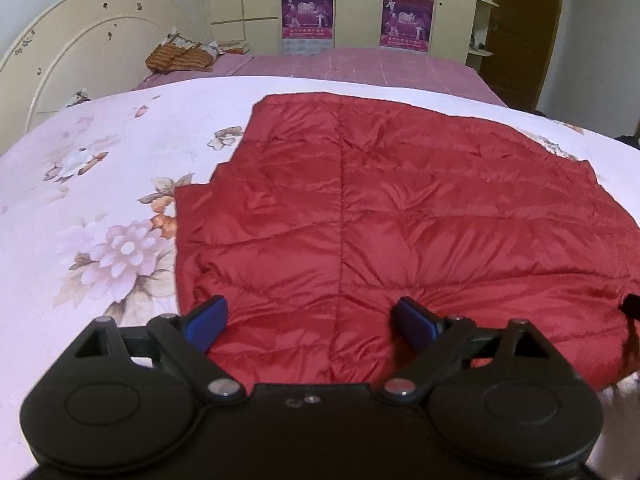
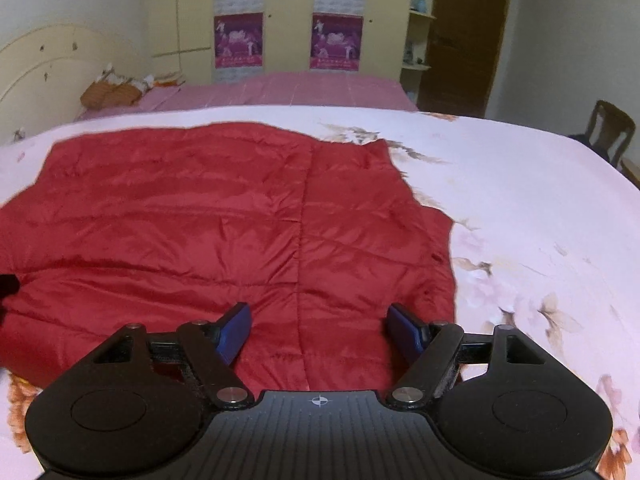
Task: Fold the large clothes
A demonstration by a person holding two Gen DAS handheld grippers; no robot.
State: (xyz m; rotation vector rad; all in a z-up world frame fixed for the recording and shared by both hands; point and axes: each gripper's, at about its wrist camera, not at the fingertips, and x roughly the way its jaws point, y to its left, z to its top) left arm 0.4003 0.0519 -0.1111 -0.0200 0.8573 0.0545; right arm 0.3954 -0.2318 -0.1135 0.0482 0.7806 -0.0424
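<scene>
A red quilted jacket (image 1: 400, 208) lies spread flat on the floral bedspread (image 1: 100, 200), with a stitched seam running away from me. My left gripper (image 1: 310, 308) hovers over the jacket's near left part. Its blue pads (image 1: 206, 322) stand wide apart and pinch nothing. In the right wrist view the same jacket (image 2: 224, 220) fills the left and middle. My right gripper (image 2: 319, 310) is open above the jacket's near right part, close to its right edge. No fabric is caught in either gripper.
The pale flowered bedspread (image 2: 540, 220) reaches well beyond the jacket on both sides. A cream headboard (image 1: 80, 48) and a striped bundle (image 1: 180, 56) lie at the far left. Wardrobe doors with posters (image 2: 336, 40) stand behind, and a wooden chair (image 2: 608, 128) at the right.
</scene>
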